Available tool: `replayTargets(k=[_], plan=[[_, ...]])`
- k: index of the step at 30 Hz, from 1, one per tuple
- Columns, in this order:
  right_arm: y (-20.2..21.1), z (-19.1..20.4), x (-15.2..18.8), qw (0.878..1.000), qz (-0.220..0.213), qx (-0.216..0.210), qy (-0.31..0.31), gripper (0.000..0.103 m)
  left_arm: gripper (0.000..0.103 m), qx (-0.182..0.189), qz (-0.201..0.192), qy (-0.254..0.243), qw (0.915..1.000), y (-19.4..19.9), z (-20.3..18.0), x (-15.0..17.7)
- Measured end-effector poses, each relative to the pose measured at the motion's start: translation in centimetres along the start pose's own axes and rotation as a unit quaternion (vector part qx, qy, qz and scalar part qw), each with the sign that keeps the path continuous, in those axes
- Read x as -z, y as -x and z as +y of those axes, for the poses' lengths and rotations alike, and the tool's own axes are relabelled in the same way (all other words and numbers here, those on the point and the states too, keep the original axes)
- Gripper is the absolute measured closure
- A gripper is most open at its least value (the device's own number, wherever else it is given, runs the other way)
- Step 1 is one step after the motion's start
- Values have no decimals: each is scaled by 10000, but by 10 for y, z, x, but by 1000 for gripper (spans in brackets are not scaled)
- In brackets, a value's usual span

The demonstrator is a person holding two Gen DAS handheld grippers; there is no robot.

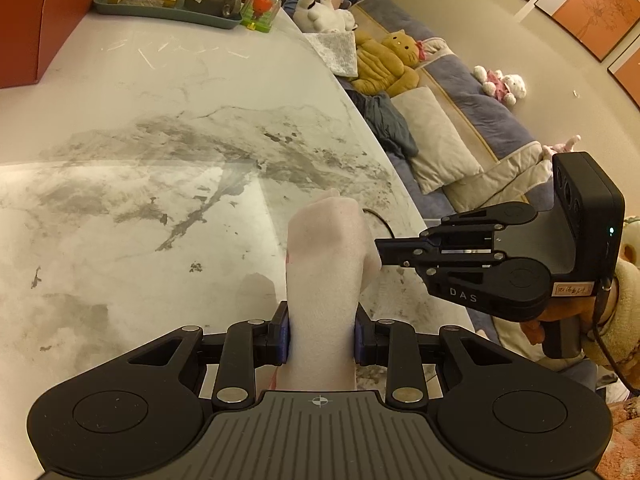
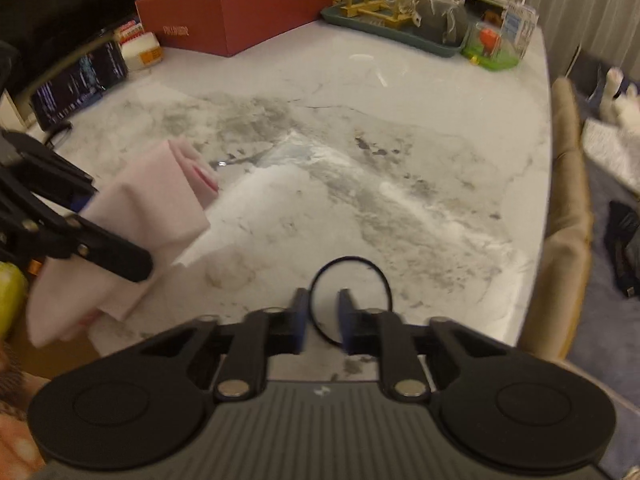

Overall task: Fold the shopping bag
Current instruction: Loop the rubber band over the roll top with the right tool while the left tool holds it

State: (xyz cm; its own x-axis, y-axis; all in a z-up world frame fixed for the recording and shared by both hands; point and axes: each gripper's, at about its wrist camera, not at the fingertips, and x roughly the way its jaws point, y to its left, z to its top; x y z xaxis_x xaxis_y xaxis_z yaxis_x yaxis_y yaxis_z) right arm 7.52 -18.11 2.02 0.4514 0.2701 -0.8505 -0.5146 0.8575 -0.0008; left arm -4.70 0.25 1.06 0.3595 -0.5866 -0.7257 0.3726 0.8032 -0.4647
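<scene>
Left wrist view: folded pink shopping bag (image 1: 324, 280) clamped upright in the left gripper (image 1: 321, 338).
Right gripper (image 2: 324, 320), jaws slightly apart, straddles a black hair tie (image 2: 352, 300) on the marble table (image 2: 400, 120).

The bag (image 1: 326, 264) looks like soft matt pink cloth, the table (image 2: 360, 184) is glossy grey-veined marble, and the box (image 2: 240, 20) is matt red cardboard.

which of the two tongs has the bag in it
The left tongs: the folded pink bag is clamped between their blue pads. The right tongs hold no bag; only a black hair tie loops around one finger.
</scene>
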Motion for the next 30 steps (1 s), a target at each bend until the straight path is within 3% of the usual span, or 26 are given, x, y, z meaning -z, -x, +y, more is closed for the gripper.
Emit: replayTargets(k=[3, 5, 11, 16, 21, 24, 26, 30], plan=[[3, -3, -2, 9999, 99, 65, -40, 103, 73, -11, -4, -39, 10000, 0, -1, 0], [13, -10, -2, 9995, -71, -70, -294, 103, 73, -41, -14, -82, 10000, 1, -3, 0], [82, -18, -21, 9866, -825, -952, -1039, 103, 73, -111, 31, -292, 9995, 1, -9, 0], [107, -1, -41, 9747, -987, -1741, -1000, 103, 73, 4, -32, -804, 9968, 4, -27, -5], [108, 7, -48, 9784, -885, -1719, -738, 101, 73, 147, -305, -1334, 9905, 17, -47, -7], [108, 11, -52, 9802, -823, -1705, -580, 91, 73, 130, -469, -1417, 9887, 26, -50, -5], [109, 15, -55, 9812, -784, -1696, -476, 69, 73, 153, -640, -1363, 9885, 33, -48, -5], [129, -3, -60, 9789, -1115, -1549, -735, 67, 73, 283, -1092, -1372, 9841, 48, -48, -6]])
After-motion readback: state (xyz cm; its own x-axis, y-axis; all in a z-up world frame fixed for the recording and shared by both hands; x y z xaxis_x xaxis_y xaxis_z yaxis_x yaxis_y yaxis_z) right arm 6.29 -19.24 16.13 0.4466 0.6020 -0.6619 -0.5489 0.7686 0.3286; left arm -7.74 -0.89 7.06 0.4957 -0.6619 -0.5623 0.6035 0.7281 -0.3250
